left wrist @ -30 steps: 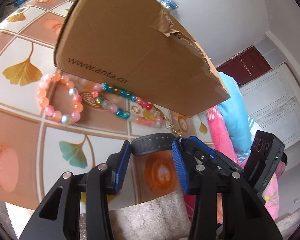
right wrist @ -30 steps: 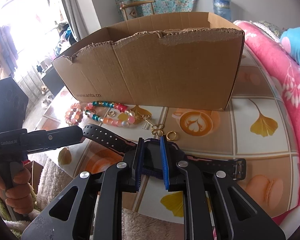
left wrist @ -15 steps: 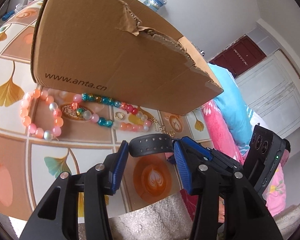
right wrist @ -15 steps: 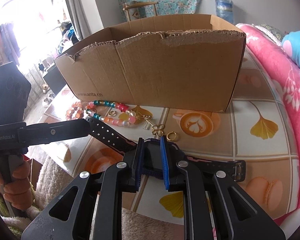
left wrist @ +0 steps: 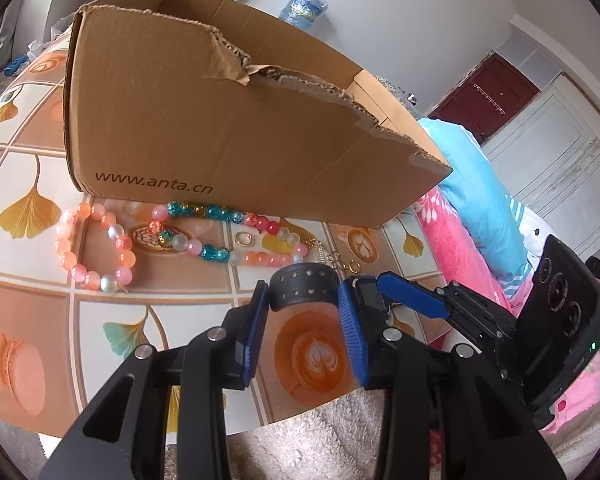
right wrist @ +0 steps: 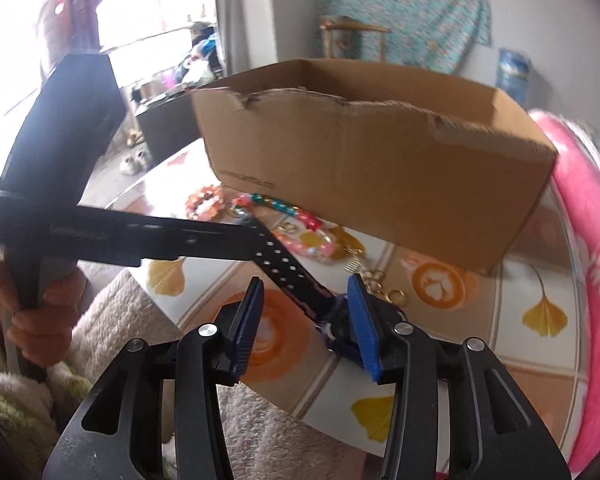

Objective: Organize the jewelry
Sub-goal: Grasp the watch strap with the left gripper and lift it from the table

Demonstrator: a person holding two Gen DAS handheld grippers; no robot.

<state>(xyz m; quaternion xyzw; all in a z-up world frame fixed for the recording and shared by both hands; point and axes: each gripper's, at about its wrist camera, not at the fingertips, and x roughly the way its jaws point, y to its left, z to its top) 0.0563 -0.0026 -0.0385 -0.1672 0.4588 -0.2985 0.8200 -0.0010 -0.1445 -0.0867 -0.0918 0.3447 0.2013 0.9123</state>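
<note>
A black watch hangs just above the patterned table between my two grippers. My left gripper point(left wrist: 302, 312) is closing, and its blue pads press on the perforated strap point(left wrist: 304, 286). In the right wrist view the strap point(right wrist: 284, 272) runs from the left gripper's fingers point(right wrist: 220, 240) down to the watch body point(right wrist: 338, 322). My right gripper point(right wrist: 306, 308) is opening; the watch body lies beside its right pad and no longer is squeezed. A peach bead bracelet point(left wrist: 96, 248) and a mixed bead strand point(left wrist: 220, 236) lie in front of the cardboard box point(left wrist: 240, 120).
Small gold rings point(left wrist: 354, 267) and a gold hoop point(left wrist: 244, 239) lie near the box front. A pink blanket point(left wrist: 460, 248) borders the table on the right. A person's hand point(right wrist: 40, 308) grips the left handle. Fuzzy beige fabric point(left wrist: 320, 440) covers the near edge.
The right jaws went from shut on the watch body to spread apart, and that gripper rolled and shifted. The left jaws narrowed onto the strap, which is now bent into a curve.
</note>
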